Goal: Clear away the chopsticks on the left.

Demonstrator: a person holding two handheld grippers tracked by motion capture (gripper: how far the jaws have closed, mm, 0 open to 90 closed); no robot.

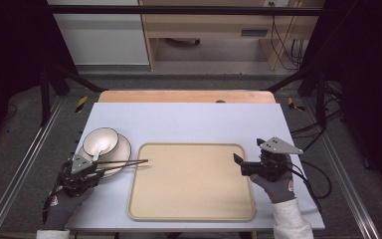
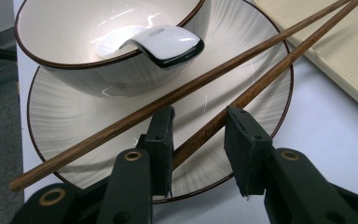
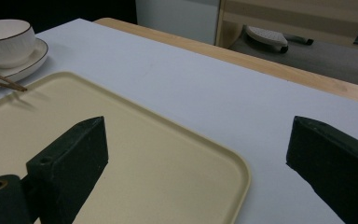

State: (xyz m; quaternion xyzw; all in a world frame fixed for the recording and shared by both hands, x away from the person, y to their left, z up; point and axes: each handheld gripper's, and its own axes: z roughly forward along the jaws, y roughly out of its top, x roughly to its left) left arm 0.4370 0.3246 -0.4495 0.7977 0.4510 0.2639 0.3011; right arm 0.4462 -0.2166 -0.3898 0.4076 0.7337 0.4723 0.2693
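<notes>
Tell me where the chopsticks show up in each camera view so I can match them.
High view: chopsticks left of centre, from the left gripper toward the tray.
Left gripper view: chopsticks run diagonally over the plate.
Right gripper view: tips at far left.
Shared landmark: the bowl.

Bowl [image 1: 100,140]: left of frame, on my plate [image 1: 123,152].
Spoon [image 2: 161,43]: in the bowl.
Chopsticks [image 1: 124,163]: across the plate, tips over the tray's left edge.
Tray [image 1: 191,181]: centre of the bench [image 1: 189,122], right of the plate.
</notes>
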